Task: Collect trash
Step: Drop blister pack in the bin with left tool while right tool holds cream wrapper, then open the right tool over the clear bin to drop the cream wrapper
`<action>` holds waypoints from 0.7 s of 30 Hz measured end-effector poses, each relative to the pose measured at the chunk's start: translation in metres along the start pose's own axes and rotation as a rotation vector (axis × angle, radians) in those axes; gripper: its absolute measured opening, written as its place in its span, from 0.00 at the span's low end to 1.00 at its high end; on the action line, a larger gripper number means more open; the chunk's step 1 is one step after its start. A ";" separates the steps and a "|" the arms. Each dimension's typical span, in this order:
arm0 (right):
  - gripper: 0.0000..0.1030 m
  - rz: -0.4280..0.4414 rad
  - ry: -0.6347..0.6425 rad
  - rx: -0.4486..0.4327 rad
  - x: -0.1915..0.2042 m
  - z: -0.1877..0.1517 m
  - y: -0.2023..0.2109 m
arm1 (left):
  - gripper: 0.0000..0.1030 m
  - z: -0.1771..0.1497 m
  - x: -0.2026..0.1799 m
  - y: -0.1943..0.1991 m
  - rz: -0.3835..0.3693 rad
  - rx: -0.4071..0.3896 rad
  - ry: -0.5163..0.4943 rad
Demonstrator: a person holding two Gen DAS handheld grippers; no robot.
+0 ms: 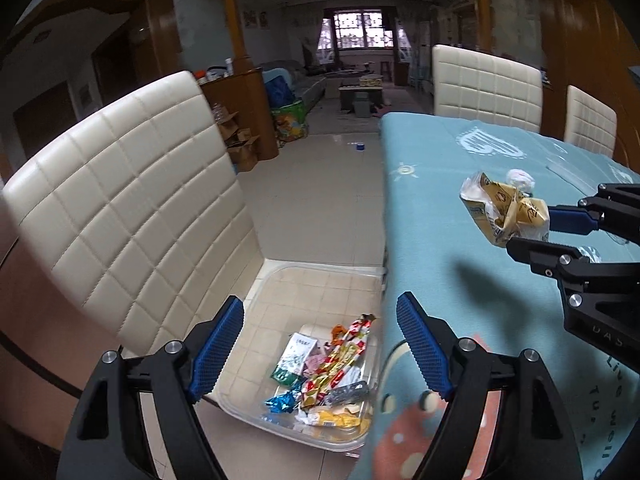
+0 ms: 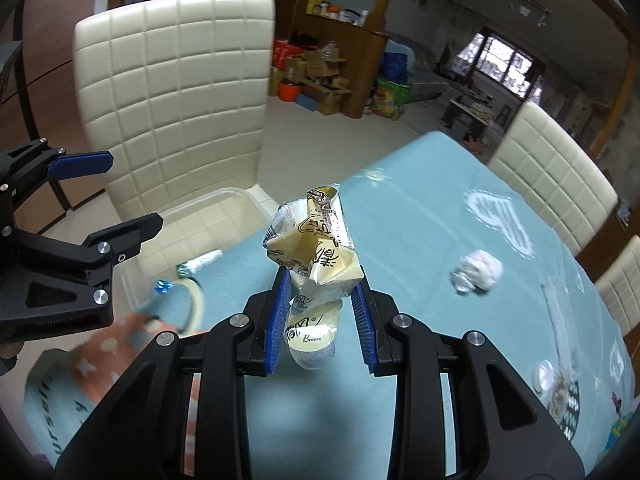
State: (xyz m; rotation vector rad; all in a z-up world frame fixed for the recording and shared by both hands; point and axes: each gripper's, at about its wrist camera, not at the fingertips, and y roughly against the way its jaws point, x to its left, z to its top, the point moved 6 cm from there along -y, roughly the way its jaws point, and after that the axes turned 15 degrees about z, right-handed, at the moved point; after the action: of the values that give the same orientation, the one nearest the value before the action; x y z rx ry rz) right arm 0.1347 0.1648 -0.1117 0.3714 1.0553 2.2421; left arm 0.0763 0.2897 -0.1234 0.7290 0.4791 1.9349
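My right gripper point(image 2: 322, 280) is shut on a crumpled yellow snack wrapper point(image 2: 314, 246) and holds it above the blue tablecloth; it also shows in the left wrist view point(image 1: 506, 208). My left gripper point(image 1: 320, 312) is open and empty, over the table's left edge. Below it a clear plastic bin point(image 1: 280, 280) stands on the cream chair seat and holds several colourful wrappers point(image 1: 332, 368). A crumpled white tissue point(image 2: 478, 271) lies on the table to the right of the held wrapper.
A cream quilted chair point(image 1: 132, 196) stands left of the table point(image 1: 440, 280). Two more cream chairs point(image 1: 486, 84) stand at the far side. Small clear and round bits of litter point(image 2: 554, 380) lie near the right table edge. Cardboard boxes point(image 2: 320, 76) sit on the floor beyond.
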 end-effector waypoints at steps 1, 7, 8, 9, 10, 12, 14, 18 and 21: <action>0.33 0.012 0.003 0.002 0.004 0.003 -0.003 | 0.75 -0.002 0.005 -0.001 0.006 0.004 0.008; 0.37 0.072 0.020 -0.005 0.031 0.024 -0.021 | 0.75 -0.014 0.029 -0.007 0.051 0.018 0.030; 0.41 0.077 0.021 -0.008 0.034 0.026 -0.023 | 0.75 -0.016 0.033 -0.008 0.059 0.021 0.035; 0.46 0.080 0.022 -0.014 0.037 0.030 -0.024 | 0.75 -0.017 0.035 -0.009 0.063 0.024 0.039; 0.48 0.075 0.028 -0.021 0.040 0.032 -0.025 | 0.75 -0.018 0.039 -0.011 0.066 0.029 0.048; 0.64 0.062 0.040 -0.035 0.044 0.036 -0.024 | 0.75 -0.020 0.043 -0.013 0.066 0.039 0.061; 0.67 0.040 0.053 -0.061 0.046 0.037 -0.020 | 0.75 -0.022 0.046 -0.016 0.068 0.047 0.072; 0.67 0.027 0.040 -0.057 0.039 0.034 -0.017 | 0.75 -0.023 0.045 -0.017 0.058 0.057 0.083; 0.68 0.028 0.019 -0.057 0.031 0.030 -0.013 | 0.75 -0.020 0.040 -0.015 0.045 0.054 0.077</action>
State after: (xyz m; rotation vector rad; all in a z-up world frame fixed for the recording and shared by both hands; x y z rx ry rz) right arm 0.1305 0.2085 -0.1029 0.3433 0.9994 2.2995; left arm 0.0590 0.3313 -0.1360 0.7073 0.5680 2.0041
